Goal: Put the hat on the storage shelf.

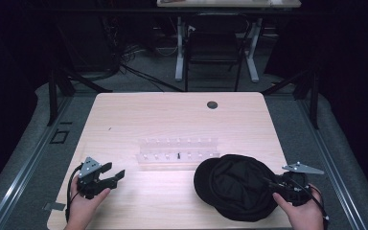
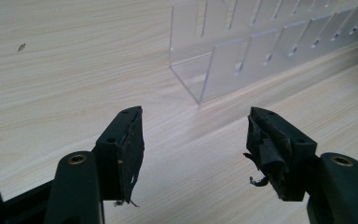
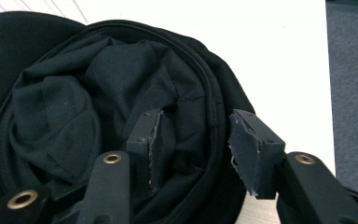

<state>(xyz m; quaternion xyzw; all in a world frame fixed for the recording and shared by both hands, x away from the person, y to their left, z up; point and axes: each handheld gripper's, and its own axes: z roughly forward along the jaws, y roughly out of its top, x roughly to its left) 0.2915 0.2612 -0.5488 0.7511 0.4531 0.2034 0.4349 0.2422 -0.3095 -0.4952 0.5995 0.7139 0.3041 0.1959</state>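
Observation:
A black cap point(image 1: 237, 187) lies upside down near the front right of the wooden table point(image 1: 172, 115), its crumpled lining point(image 3: 74, 107) facing up. My right gripper point(image 1: 274, 185) is at the cap's right edge and stands open point(image 3: 196, 140). One jaw is inside the cap and the other outside, with the rim point(image 3: 214, 116) running between the pads, which stand apart from it. My left gripper point(image 1: 114, 173) rests low at the front left, open point(image 2: 196, 140) with nothing between its jaws. It points at a clear plastic rack point(image 2: 261, 51).
The clear slotted rack point(image 1: 177, 151) lies across the table's middle, with a small dark piece point(image 1: 178, 155) in one slot. A round hole point(image 1: 212, 104) sits near the far edge. A chair point(image 1: 214, 48) and desk legs stand beyond the table.

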